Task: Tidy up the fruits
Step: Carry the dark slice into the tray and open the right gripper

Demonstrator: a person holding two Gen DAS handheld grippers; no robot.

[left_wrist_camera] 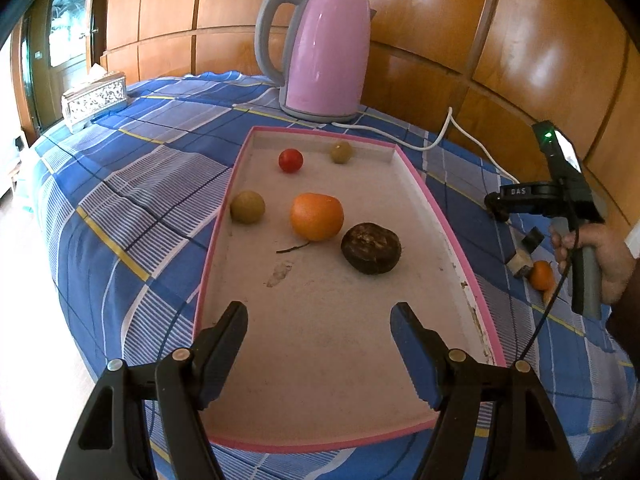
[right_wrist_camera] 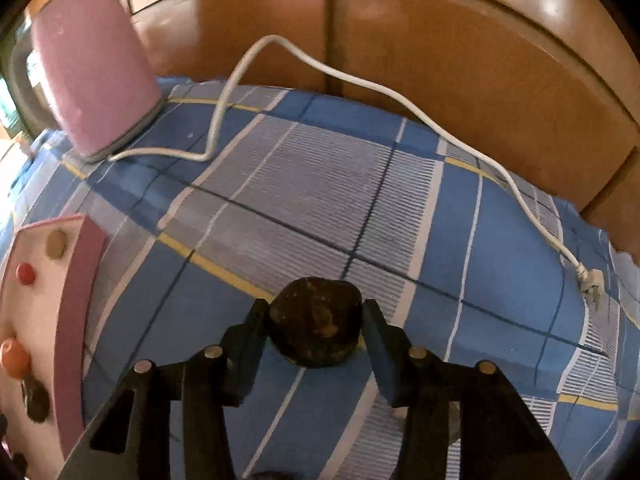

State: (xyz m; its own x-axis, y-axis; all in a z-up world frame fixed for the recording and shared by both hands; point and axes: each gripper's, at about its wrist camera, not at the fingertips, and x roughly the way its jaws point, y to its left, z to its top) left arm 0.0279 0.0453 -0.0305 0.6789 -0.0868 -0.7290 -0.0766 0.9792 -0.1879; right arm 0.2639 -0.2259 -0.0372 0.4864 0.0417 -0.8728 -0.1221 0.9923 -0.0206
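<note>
A pink-rimmed tray (left_wrist_camera: 425,196) lies on the blue checked cloth. It holds an orange (left_wrist_camera: 317,216), a dark brown fruit (left_wrist_camera: 371,248), a red tomato (left_wrist_camera: 291,160) and two greenish-brown round fruits (left_wrist_camera: 247,207). My left gripper (left_wrist_camera: 320,316) hangs open over the tray's near end with nothing between its fingers. My right gripper (right_wrist_camera: 316,316) is right of the tray (right_wrist_camera: 76,300), over the cloth, both pads pressed on another dark brown fruit (right_wrist_camera: 316,332). A small orange fruit (left_wrist_camera: 542,275) lies on the cloth beside the right gripper (left_wrist_camera: 524,252), which a hand holds.
A pink kettle (left_wrist_camera: 324,52) stands behind the tray, and its white cord (right_wrist_camera: 360,80) snakes across the cloth to the right. A patterned tissue box (left_wrist_camera: 94,98) sits at the far left. A wooden panelled wall closes the back.
</note>
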